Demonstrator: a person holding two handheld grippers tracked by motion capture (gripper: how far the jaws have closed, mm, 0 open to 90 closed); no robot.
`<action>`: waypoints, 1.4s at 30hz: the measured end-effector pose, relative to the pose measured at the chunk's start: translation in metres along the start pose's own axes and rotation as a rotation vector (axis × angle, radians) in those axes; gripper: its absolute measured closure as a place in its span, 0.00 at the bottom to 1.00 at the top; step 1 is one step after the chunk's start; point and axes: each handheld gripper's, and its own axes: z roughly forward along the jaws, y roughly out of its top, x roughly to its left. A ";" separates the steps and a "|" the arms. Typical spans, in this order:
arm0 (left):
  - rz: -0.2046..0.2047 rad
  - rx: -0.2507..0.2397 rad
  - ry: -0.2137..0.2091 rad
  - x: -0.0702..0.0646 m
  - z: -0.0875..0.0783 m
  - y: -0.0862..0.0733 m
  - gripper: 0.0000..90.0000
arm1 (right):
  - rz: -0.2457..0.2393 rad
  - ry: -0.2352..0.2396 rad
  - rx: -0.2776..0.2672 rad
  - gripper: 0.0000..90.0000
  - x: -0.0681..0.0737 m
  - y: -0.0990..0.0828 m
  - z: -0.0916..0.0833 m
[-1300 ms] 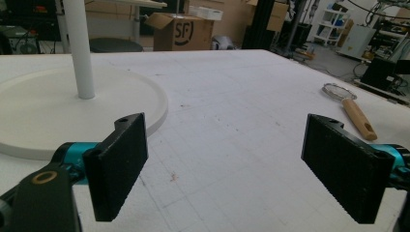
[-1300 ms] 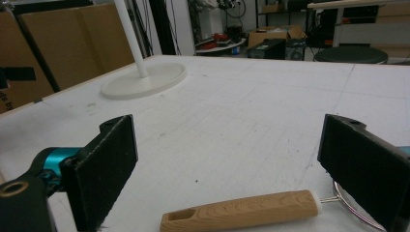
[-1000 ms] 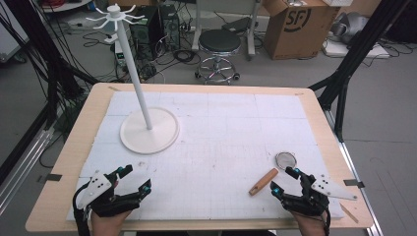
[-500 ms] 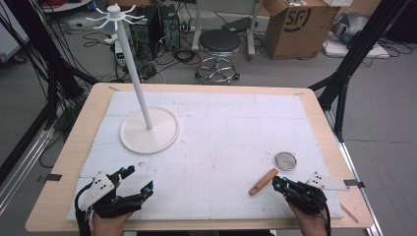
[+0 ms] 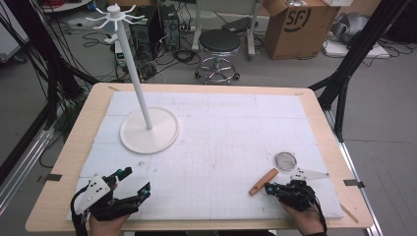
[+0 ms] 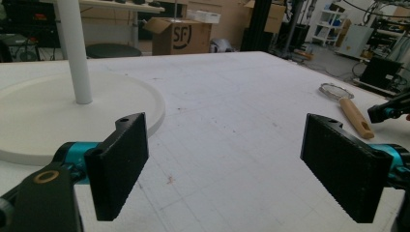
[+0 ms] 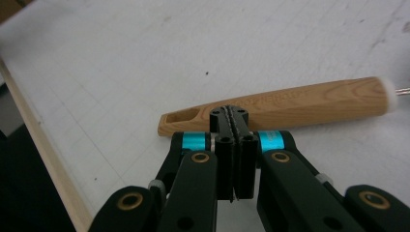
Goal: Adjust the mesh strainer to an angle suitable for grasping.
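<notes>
A small strainer lies at the table's right front: a round mesh bowl [image 5: 285, 160] with a light wooden handle [image 5: 263, 181] that angles toward the front. My right gripper [image 5: 269, 187] sits just right of the handle's near end, jaws shut with nothing between them. In the right gripper view the wooden handle [image 7: 285, 105] lies crosswise just beyond the closed tips [image 7: 230, 116]. My left gripper [image 5: 134, 181] rests at the left front, open and empty. Its pads [image 6: 121, 164] frame bare mat, with the strainer's handle [image 6: 355, 116] far off to the right.
A white hanging stand with a round base [image 5: 149, 130] and a tall pole [image 5: 132, 64] topped by hooks occupies the back left of the white mat [image 5: 221, 132]. The wooden table edge [image 5: 59, 162] runs around the mat. A stool and cardboard box stand beyond the table.
My right gripper has closed its jaws and drawn back toward the front edge, beside the handle's near end. The left gripper has barely shifted. The strainer has stayed put.
</notes>
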 end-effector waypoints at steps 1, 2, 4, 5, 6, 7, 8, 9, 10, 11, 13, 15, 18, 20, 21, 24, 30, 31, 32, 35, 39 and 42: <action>0.001 -0.003 0.001 0.000 -0.001 0.000 0.20 | -0.001 -0.007 0.010 1.00 0.001 0.001 0.002; 0.001 -0.003 -0.002 0.000 -0.002 0.000 0.20 | 0.004 -0.014 0.017 1.00 0.002 0.001 0.004; -0.002 -0.004 -0.001 0.001 -0.003 0.000 0.20 | -0.002 -0.024 0.024 1.00 0.003 0.003 0.007; -0.002 -0.006 0.002 0.001 -0.003 0.000 0.20 | 0.000 -0.023 0.027 1.00 0.003 0.005 0.009; -0.005 -0.009 0.001 0.000 -0.004 0.000 0.20 | -0.001 -0.022 0.026 1.00 0.002 0.006 0.011; -0.005 -0.010 0.001 0.000 -0.004 0.000 0.20 | -0.003 -0.025 0.028 1.00 0.003 0.007 0.013; -0.002 -0.008 0.002 0.000 -0.003 0.000 0.20 | -0.003 -0.027 0.031 1.00 0.003 0.009 0.014; -0.002 -0.008 0.002 0.000 -0.003 0.000 0.20 | -0.003 -0.025 0.031 1.00 0.003 0.010 0.015; -0.002 -0.008 0.001 -0.001 -0.003 0.000 0.20 | -0.005 -0.026 0.030 1.00 0.002 0.010 0.016; 0.001 -0.005 0.002 -0.001 -0.003 0.000 0.20 | -0.001 -0.024 0.034 1.00 0.001 0.011 0.017; 0.004 -0.001 0.000 -0.001 -0.002 0.000 0.20 | -0.005 -0.020 0.033 1.00 0.000 0.013 0.020; 0.004 0.001 0.000 -0.002 -0.001 -0.001 0.20 | -0.004 -0.021 0.042 1.00 -0.001 0.016 0.023; 0.008 0.004 0.000 -0.002 -0.001 -0.001 0.20 | -0.009 -0.018 0.048 1.00 -0.003 0.020 0.027; 0.007 0.007 0.002 -0.002 -0.001 -0.001 0.20 | -0.007 -0.019 0.051 1.00 -0.004 0.023 0.031; 0.006 0.007 0.003 -0.002 -0.001 -0.001 0.20 | -0.002 -0.014 0.046 1.00 -0.005 0.025 0.033; 0.003 0.004 0.001 -0.002 -0.001 -0.001 0.20 | 0.002 -0.013 0.051 1.00 -0.008 0.028 0.037; 0.006 0.005 -0.001 -0.002 -0.001 -0.001 0.20 | 0.004 -0.011 0.056 1.00 -0.011 0.035 0.043; 0.006 0.005 -0.006 -0.002 -0.001 -0.001 0.20 | 0.008 -0.013 0.056 1.00 -0.011 0.036 0.045; 0.007 0.007 -0.004 -0.002 -0.001 -0.001 0.20 | 0.000 -0.016 0.058 1.00 -0.013 0.038 0.046; 0.006 0.006 0.000 -0.003 -0.001 -0.001 0.20 | 0.006 -0.021 0.065 1.00 -0.014 0.045 0.054; 0.006 0.006 -0.005 -0.003 -0.002 -0.001 0.20 | -0.003 -0.034 0.075 1.00 -0.013 0.049 0.060; 0.003 0.002 0.001 -0.003 -0.002 -0.001 0.20 | 0.004 -0.037 0.073 1.00 -0.016 0.053 0.065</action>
